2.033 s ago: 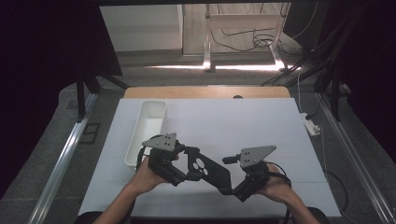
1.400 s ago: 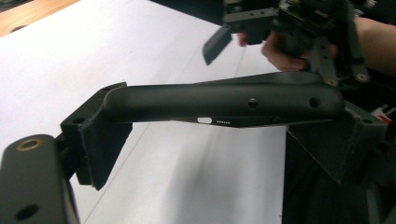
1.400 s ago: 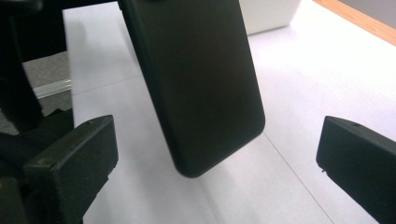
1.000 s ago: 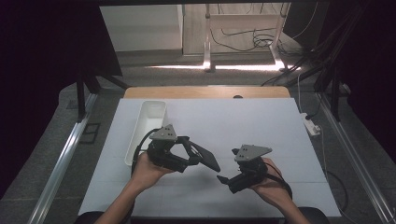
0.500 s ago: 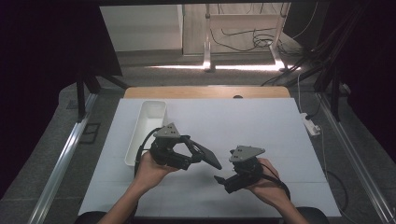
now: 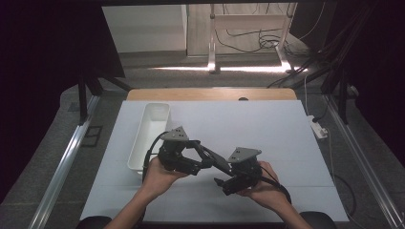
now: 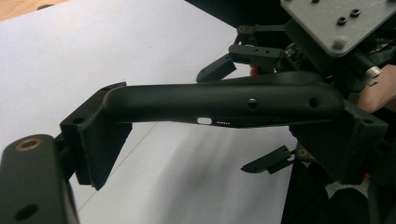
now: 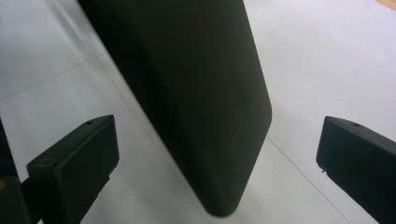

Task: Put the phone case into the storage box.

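Long flat black matte plastic bar [image 7: 219, 100] clamped endwise in left gripper [image 6: 210, 160]; looks stiff, light, smooth. Right gripper [image 8: 219, 154] jaws apart around free end; grip flat faces.

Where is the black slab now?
High view: the black slab spans between the left gripper, which clamps it, and the right gripper, right of the white tray.

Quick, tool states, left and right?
Left tool: closed on the black slab, gripped by its ends.
Right tool: open, the slab's rounded end between its jaws, untouched.
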### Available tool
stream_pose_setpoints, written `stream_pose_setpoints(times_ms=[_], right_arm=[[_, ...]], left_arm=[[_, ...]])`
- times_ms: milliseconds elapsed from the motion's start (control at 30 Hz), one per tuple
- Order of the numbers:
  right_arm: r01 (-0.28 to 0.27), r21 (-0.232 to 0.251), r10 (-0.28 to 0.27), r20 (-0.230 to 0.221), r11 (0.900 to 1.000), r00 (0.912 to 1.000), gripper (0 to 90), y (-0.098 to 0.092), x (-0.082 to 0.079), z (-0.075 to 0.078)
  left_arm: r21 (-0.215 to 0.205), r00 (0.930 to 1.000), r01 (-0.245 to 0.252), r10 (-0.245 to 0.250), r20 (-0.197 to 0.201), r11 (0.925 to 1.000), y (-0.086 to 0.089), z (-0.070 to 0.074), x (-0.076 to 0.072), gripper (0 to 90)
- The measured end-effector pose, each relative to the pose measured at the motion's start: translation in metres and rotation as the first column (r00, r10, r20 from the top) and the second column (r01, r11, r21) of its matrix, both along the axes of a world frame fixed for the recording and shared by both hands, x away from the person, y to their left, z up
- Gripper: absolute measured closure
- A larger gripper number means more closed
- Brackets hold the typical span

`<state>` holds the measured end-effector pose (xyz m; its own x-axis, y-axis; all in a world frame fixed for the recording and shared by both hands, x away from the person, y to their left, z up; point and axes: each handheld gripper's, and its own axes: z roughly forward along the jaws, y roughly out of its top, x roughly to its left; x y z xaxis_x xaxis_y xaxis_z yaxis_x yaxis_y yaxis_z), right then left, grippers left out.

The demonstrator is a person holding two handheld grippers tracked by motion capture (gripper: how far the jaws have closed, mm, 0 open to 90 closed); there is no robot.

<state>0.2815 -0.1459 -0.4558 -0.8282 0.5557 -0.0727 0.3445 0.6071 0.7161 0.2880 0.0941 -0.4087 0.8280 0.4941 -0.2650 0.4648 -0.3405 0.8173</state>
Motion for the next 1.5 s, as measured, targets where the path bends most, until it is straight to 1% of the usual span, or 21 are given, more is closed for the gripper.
stream_pose_setpoints(times_ms=[200, 267, 367, 400, 500, 533, 600, 633, 767, 800, 933, 1033, 1133, 1167, 1233, 1267, 1300, 1367, 1433, 1467, 1500], right_arm=[[0.006, -0.010, -0.006, 0.002, 1.000, 1.0000, 0.4, 0.002, 0.000, 0.000], [0.004, -0.021, -0.004, 0.015, 1.000, 0.9999, 4.2, 0.002, 0.001, -0.001], [0.004, -0.039, -0.002, 0.041, 0.999, 0.9991, 14.2, 0.003, -0.001, 0.000], [0.001, -0.045, 0.001, 0.054, 0.999, 0.9986, 20.5, 0.003, -0.003, 0.000], [0.004, -0.040, -0.001, 0.070, 0.999, 0.9975, 32.6, 0.003, -0.005, 0.002], [0.000, -0.039, 0.003, 0.074, 0.999, 0.9973, 38.1, 0.003, -0.006, 0.003], [0.003, -0.043, 0.001, 0.081, 0.999, 0.9967, 43.5, 0.003, -0.006, 0.003], [0.002, -0.050, 0.002, 0.091, 0.999, 0.9959, 48.6, 0.003, -0.007, 0.003], [0.004, -0.061, 0.003, 0.120, 0.998, 0.9928, 59.6, 0.004, -0.009, 0.003], [0.004, -0.061, 0.003, 0.120, 0.998, 0.9928, 59.6, 0.004, -0.009, 0.003], [-0.012, -0.079, 0.025, 0.166, 0.997, 0.9857, 72.6, 0.005, -0.014, 0.005], [-0.022, -0.087, 0.038, 0.189, 0.996, 0.9813, 79.0, 0.006, -0.016, 0.005], [-0.030, -0.100, 0.052, 0.223, 0.995, 0.9734, 82.3, 0.007, -0.018, 0.006], [-0.030, -0.100, 0.052, 0.223, 0.995, 0.9734, 82.3, 0.007, -0.018, 0.006], [-0.040, -0.110, 0.066, 0.248, 0.993, 0.9664, 83.5, 0.007, -0.021, 0.007], [-0.041, -0.108, 0.067, 0.255, 0.993, 0.9647, 83.7, 0.008, -0.022, 0.007], [-0.044, -0.105, 0.070, 0.264, 0.993, 0.9618, 83.9, 0.008, -0.022, 0.007], [-0.046, -0.100, 0.072, 0.269, 0.994, 0.9605, 84.3, 0.009, -0.024, 0.009], [-0.045, -0.113, 0.074, 0.273, 0.993, 0.9592, 84.3, 0.010, -0.024, 0.009], [-0.048, -0.114, 0.077, 0.268, 0.992, 0.9604, 84.3, 0.010, -0.024, 0.008], [-0.051, -0.112, 0.078, 0.256, 0.992, 0.9636, 84.3, 0.010, -0.023, 0.008]], left_arm=[[-0.002, 1.0000, 0.008, -0.008, -0.003, 1.0000, -0.004, 0.002, -0.003, 14.3], [-0.005, 1.0000, 0.007, -0.007, -0.007, 1.0000, -0.004, 0.003, -0.003, 14.3], [-0.012, 0.9998, -0.001, 0.000, -0.017, 0.9999, -0.005, 0.003, -0.003, 14.3], [-0.012, 0.9998, -0.003, 0.002, -0.019, 0.9999, -0.005, 0.003, -0.003, 14.3], [-0.018, 0.9996, -0.012, 0.012, -0.027, 0.9998, -0.005, 0.004, -0.003, 14.2], [-0.018, 0.9995, -0.012, 0.011, -0.030, 0.9998, -0.005, 0.004, -0.003, 14.2], [-0.022, 0.9992, -0.014, 0.013, -0.037, 0.9997, -0.005, 0.004, -0.003, 14.2], [-0.022, 0.9992, -0.014, 0.013, -0.038, 0.9997, -0.005, 0.005, -0.003, 14.1], [-0.019, 0.9987, -0.029, 0.028, -0.042, 0.9994, -0.006, 0.005, -0.003, 13.9], [-0.019, 0.9987, -0.029, 0.028, -0.042, 0.9994, -0.006, 0.005, -0.003, 13.8], [-0.026, 0.9974, -0.054, 0.053, -0.048, 0.9982, -0.005, 0.006, -0.003, 13.6], [-0.038, 0.9963, -0.067, 0.064, -0.056, 0.9971, -0.004, 0.006, -0.002, 13.4], [-0.064, 0.9947, -0.077, 0.073, -0.073, 0.9950, -0.002, 0.006, -0.001, 13.1], [-0.064, 0.9947, -0.077, 0.073, -0.073, 0.9950, -0.002, 0.006, -0.001, 13.0], [-0.086, 0.9938, -0.082, 0.074, -0.082, 0.9929, -0.001, 0.006, -0.001, 12.6], [-0.097, 0.9933, -0.082, 0.073, -0.090, 0.9919, 0.000, 0.006, 0.000, 12.4], [-0.118, 0.9933, -0.071, 0.059, -0.100, 0.9904, 0.002, 0.005, 0.001, 12.4], [-0.121, 0.9925, -0.073, 0.060, -0.107, 0.9900, 0.002, 0.004, 0.001, 9.4], [-0.117, 0.9929, -0.075, 0.063, -0.101, 0.9903, 0.001, 0.003, 0.002, 6.9], [-0.107, 0.9936, -0.077, 0.067, -0.091, 0.9913, 0.001, 0.003, 0.002, 6.5], [-0.090, 0.9945, -0.082, 0.076, -0.072, 0.9925, 0.001, 0.002, 0.001, 5.3]])
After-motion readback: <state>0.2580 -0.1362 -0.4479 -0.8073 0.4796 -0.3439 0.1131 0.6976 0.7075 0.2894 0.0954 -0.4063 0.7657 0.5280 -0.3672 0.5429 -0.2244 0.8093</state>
